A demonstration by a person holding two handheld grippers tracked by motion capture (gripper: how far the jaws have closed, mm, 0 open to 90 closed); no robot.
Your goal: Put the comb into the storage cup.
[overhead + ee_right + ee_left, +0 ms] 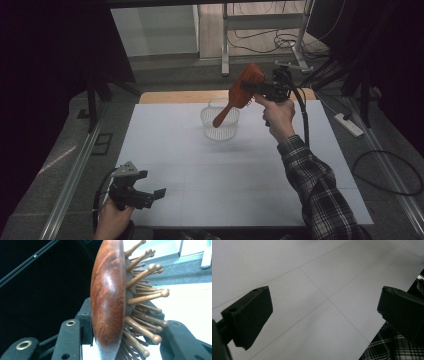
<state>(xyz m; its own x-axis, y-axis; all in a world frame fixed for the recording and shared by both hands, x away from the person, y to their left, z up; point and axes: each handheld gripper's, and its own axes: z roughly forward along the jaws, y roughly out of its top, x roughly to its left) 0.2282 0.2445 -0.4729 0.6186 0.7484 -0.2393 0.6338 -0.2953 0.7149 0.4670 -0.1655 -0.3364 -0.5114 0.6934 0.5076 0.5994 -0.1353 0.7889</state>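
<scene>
A reddish wooden hairbrush point(241, 86) hangs in the air over the far middle of the white table point(225, 175), with my right gripper point(251, 88) shut on its head. Its handle slants down and to the left, its tip over a white wire basket point(220, 125). In the right gripper view the brush point(107, 302) stands edge-on between the jaws of the right gripper point(120, 342), polished back to the left and wooden pins to the right. My left gripper point(152, 195) sits low at the table's front left corner, open; in its own view the left gripper point(324, 315) has bare tabletop between wide-apart jaws.
Dark curtains flank the table. A metal frame leg point(225, 45) and loose cables point(270, 42) stand on the floor behind it. A white power strip point(350, 125) lies on the floor at the right, and an aluminium rail point(75, 175) runs along the left side.
</scene>
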